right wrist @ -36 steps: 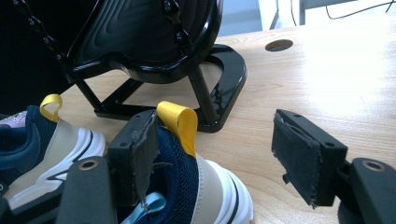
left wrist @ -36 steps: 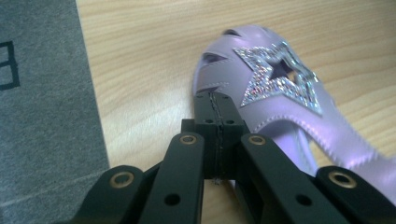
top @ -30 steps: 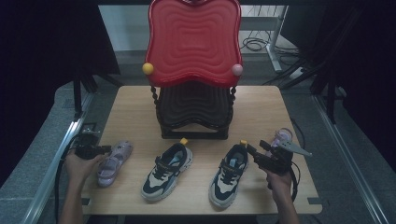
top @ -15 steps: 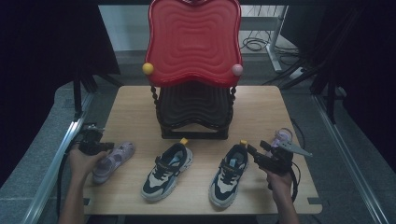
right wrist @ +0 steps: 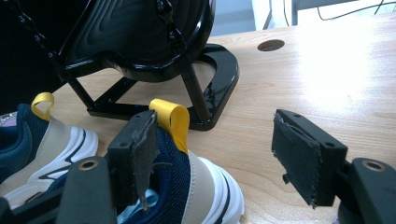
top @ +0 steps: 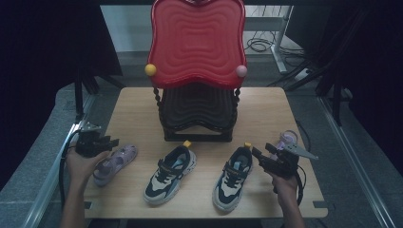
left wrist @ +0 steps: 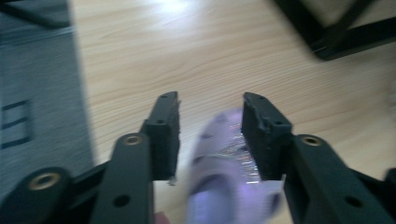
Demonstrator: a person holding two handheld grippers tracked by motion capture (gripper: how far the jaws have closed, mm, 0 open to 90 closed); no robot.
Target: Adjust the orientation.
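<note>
A lilac child's shoe lies on the wooden table at the front left. My left gripper hovers just over its heel end. In the left gripper view the jaws have just been opening, and my left gripper stands open with the lilac shoe below and between the pads, which do not press on it. My right gripper is open at the heel of the right sneaker. In the right gripper view my right gripper has the yellow heel loop just inside its left jaw.
A second sneaker lies left of the first. Another lilac shoe sits behind the right hand. A black rack with a red wavy top stands at the table's middle back; its base is close ahead of the right gripper.
The left gripper has lifted slightly above the lilac shoe and its jaws have spread apart; the shoe stays on the table. The right hand and both sneakers have not moved.
</note>
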